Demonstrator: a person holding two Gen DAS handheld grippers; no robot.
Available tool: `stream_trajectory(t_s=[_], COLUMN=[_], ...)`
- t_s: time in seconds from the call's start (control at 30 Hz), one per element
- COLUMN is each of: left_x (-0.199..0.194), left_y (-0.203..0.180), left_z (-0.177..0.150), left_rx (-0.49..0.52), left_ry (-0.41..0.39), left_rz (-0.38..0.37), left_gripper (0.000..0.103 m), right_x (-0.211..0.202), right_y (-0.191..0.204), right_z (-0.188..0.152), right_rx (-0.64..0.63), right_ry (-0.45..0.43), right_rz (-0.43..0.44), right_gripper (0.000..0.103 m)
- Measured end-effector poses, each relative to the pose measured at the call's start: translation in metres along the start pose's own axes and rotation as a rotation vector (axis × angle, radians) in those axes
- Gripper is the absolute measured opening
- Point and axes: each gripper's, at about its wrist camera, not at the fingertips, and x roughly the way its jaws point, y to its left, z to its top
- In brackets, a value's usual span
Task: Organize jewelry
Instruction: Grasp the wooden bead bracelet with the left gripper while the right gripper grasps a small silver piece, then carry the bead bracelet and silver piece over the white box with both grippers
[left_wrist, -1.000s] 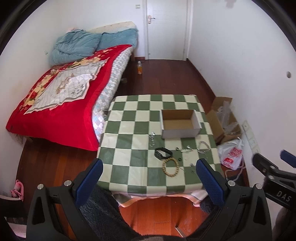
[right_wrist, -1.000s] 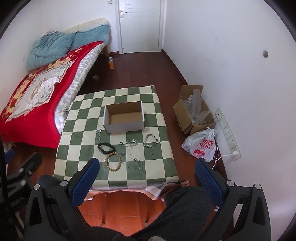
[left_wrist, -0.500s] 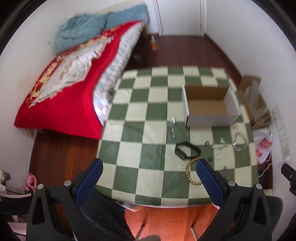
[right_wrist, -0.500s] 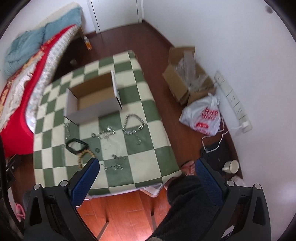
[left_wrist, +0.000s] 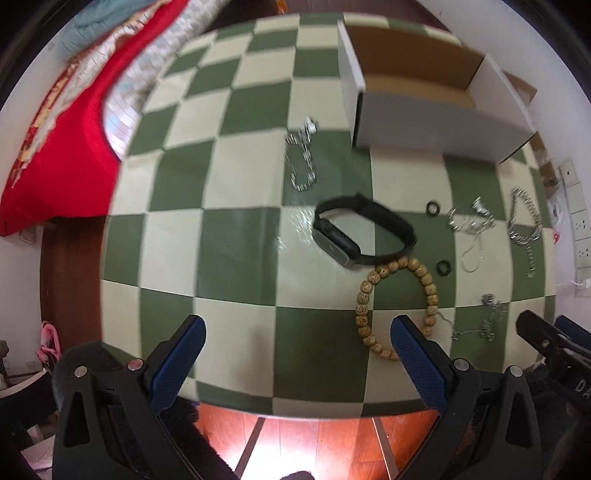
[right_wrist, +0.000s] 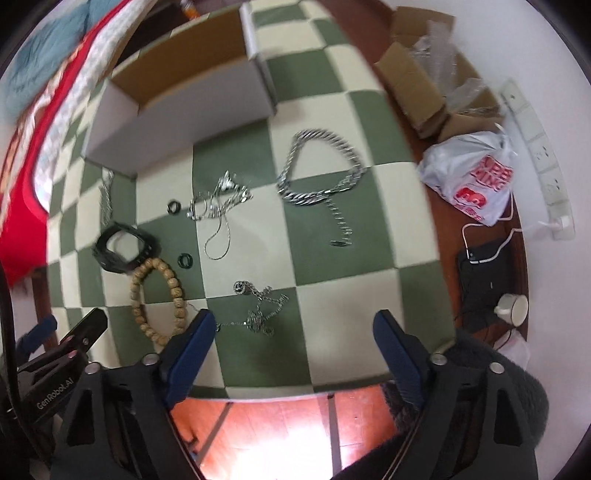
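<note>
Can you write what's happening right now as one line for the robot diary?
left tongs: open, empty | right tongs: open, empty | box: no jewelry visible inside | bead bracelet, black band, chains: on table

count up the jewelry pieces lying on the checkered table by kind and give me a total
Silver chains: 4
Small black rings: 2
Wooden bead bracelet: 1
Black wristband: 1
Total: 8

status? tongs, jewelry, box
Left tongs open, empty. Right tongs open, empty, over table edge. Jewelry all on checkered table: bead bracelet, black band, chunky chain. Cardboard box empty. Nothing blocking.
</note>
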Motion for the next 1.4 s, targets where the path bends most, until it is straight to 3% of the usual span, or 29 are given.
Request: stream_trajectory(t_s=[0.17,0.3,0.33,0.37,0.47,0.5,0.77,1.0,1.4], left_x=[0.031,0.037,0.036,0.035,0.032,0.032,0.021,-0.031,-0.094], left_y=[-0.006,-0.007,-0.007,-0.006,-0.010,-0.010,-0.001,0.017,0.005], left_z=[0.002,-0.001,-0.001,-0.002,-0.004,-0.005,-0.005,-0.003,0.016], left_rx=[0.007,0.010,0.012,0.009,0.032,0.036,0.028,0.017,-0.012], left_ry=[0.065,0.047,0.039,0.030,0.020,0.020,-0.004,-0.099,-0.218], left_rz=[-0.030,-0.062,-0.078,-0.104,-0.096,-0.095,-0.071,-0.072,-0.109], left_gripper=[0.076,0.059,0.050,0.035,0.010,0.008,0.006,0.006,0.006], right_x=[0.035,0.042,0.043,0.042,0.042,0.043,0.024,-0.025,-0.104], right_y=[0.021,0.037,0.042,0.045,0.055,0.058,0.046,0.023,0.015], right_z=[0.005,0.004,0.003,0.002,-0.001,-0.002,-0.007,-0.002,0.000], right_rx=[-0.065,-0.125,-0.138,-0.154,-0.194,-0.203,-0.136,-0.084,-0.095], right_ry=[0.035,0.006,-0.006,-0.021,-0.045,-0.046,-0.060,-0.133,-0.243], right_rz=[-0.024,-0.091,-0.111,-0.120,-0.119,-0.122,-0.073,-0.008,0.059], right_gripper=[0.069,0.062,0.056,0.053,0.024,0.012,0.011,0.011,0.011])
